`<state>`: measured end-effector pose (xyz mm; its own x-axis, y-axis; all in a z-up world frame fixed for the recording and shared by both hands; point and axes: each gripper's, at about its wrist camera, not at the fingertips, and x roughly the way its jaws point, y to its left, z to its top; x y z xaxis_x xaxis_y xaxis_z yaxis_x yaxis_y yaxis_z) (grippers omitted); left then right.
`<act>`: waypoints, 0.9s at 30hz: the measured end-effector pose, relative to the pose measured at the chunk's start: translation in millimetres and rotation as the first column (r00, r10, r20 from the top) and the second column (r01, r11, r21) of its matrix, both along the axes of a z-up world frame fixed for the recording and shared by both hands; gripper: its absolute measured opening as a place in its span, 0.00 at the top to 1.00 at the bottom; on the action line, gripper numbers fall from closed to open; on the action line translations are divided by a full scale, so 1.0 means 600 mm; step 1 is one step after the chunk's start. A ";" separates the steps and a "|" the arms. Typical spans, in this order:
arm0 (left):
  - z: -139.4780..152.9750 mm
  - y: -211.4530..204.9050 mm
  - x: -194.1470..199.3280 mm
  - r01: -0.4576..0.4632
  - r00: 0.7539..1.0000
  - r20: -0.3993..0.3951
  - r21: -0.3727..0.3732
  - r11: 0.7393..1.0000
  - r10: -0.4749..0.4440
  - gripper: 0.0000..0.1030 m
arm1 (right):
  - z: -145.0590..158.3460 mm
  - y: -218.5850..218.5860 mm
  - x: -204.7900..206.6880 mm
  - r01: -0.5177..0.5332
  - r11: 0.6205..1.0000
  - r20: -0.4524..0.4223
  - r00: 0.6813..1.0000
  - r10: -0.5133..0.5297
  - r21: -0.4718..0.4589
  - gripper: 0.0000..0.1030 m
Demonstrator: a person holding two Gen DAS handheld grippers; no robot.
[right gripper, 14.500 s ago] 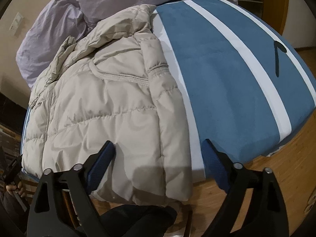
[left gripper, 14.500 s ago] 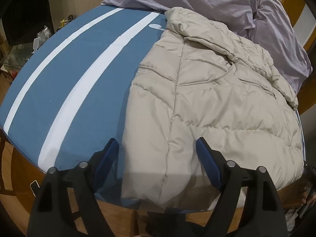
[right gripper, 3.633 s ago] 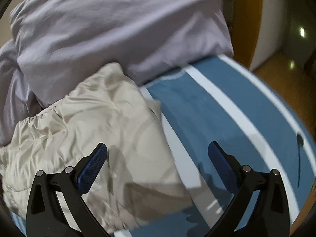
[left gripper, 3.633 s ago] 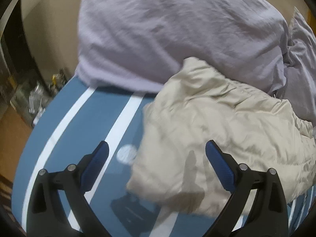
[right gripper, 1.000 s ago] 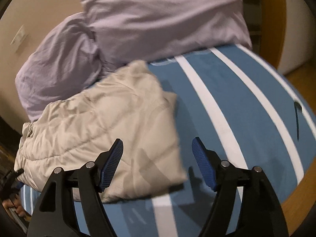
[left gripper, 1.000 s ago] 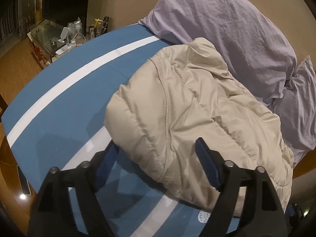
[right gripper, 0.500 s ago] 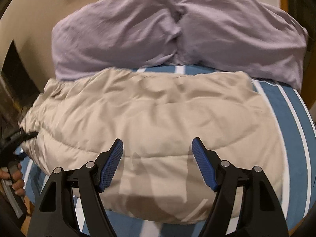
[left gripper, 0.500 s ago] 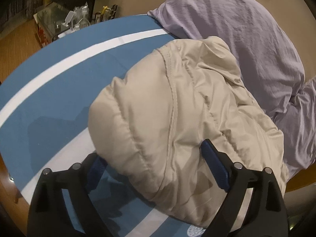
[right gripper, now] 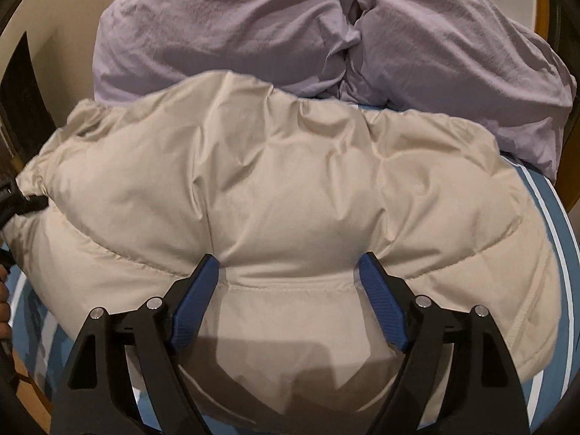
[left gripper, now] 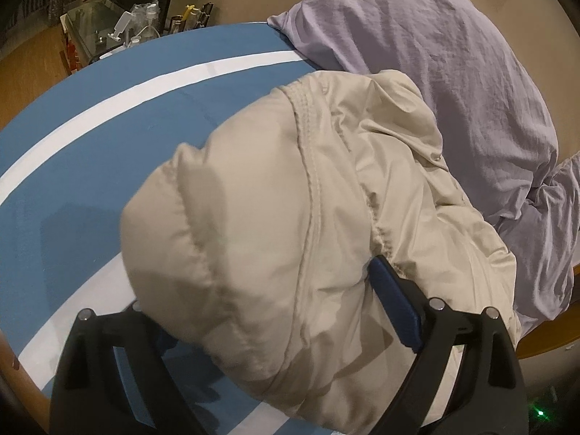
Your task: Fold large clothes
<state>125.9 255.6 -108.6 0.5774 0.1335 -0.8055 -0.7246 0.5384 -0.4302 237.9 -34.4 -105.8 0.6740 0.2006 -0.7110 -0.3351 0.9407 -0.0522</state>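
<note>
Beige puffer jacket [right gripper: 290, 195] folded; elastic cuff [left gripper: 380, 239] visible left wrist only.

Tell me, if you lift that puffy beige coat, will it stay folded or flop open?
The puffy beige quilted jacket would probably flop: its fabric already sags and wrinkles over the blue striped bedsheet. The bulging padded panels suggest it is light for its size and may spring open. The smooth shell looks a little slippery.

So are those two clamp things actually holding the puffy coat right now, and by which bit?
Neither clearly grips. The beige puffer jacket bulges between the right gripper's spread fingers; the left gripper straddles its folded end, one finger hidden.
</note>
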 end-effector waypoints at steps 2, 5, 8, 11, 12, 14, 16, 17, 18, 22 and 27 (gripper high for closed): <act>0.002 0.001 0.003 -0.001 1.000 0.005 0.000 1.000 0.001 0.17 | -0.008 0.002 0.003 -0.002 1.000 -0.002 1.000 0.002 -0.003 0.20; 0.007 0.000 0.007 -0.002 1.000 0.013 0.003 1.000 0.002 0.27 | -0.015 0.004 0.006 -0.011 1.000 0.002 1.000 0.011 -0.010 0.20; 0.016 0.000 0.007 0.002 1.000 0.031 0.003 1.000 -0.002 0.45 | -0.018 0.005 0.006 -0.017 1.000 0.005 1.000 0.017 -0.015 0.20; 0.031 0.000 0.006 0.016 0.998 0.067 -0.003 1.000 -0.016 0.65 | -0.020 0.005 0.007 -0.017 1.000 0.007 1.000 0.018 -0.019 0.20; 0.038 -0.001 0.007 0.025 0.996 0.081 -0.004 1.000 -0.025 0.67 | -0.020 0.005 0.007 -0.017 1.000 0.006 1.000 0.017 -0.019 0.20; 0.055 -0.005 0.009 0.041 0.993 0.107 -0.002 0.999 -0.041 0.73 | -0.019 0.004 0.008 -0.019 1.000 0.004 1.000 0.019 -0.019 0.20; 0.078 -0.014 0.010 0.061 0.987 0.149 0.000 0.998 -0.060 0.74 | -0.019 0.003 0.009 -0.020 1.000 0.000 1.000 0.020 -0.017 0.20; 0.086 -0.018 0.012 0.070 0.984 0.165 0.003 0.998 -0.069 0.75 | -0.019 0.003 0.009 -0.021 1.000 -0.003 1.000 0.021 -0.015 0.20; 0.096 -0.023 0.013 0.080 0.980 0.183 0.006 0.997 -0.080 0.75 | -0.019 0.003 0.009 -0.022 1.000 -0.006 1.000 0.022 -0.014 0.20; 0.146 -0.057 0.024 0.153 0.951 0.269 0.022 0.988 -0.154 0.75 | -0.017 0.002 0.011 -0.028 1.000 -0.017 0.999 0.027 -0.007 0.20; 0.208 -0.126 0.046 0.274 0.893 0.351 0.073 0.959 -0.282 0.75 | -0.014 -0.002 0.016 -0.036 0.999 -0.031 0.999 0.036 -0.002 0.20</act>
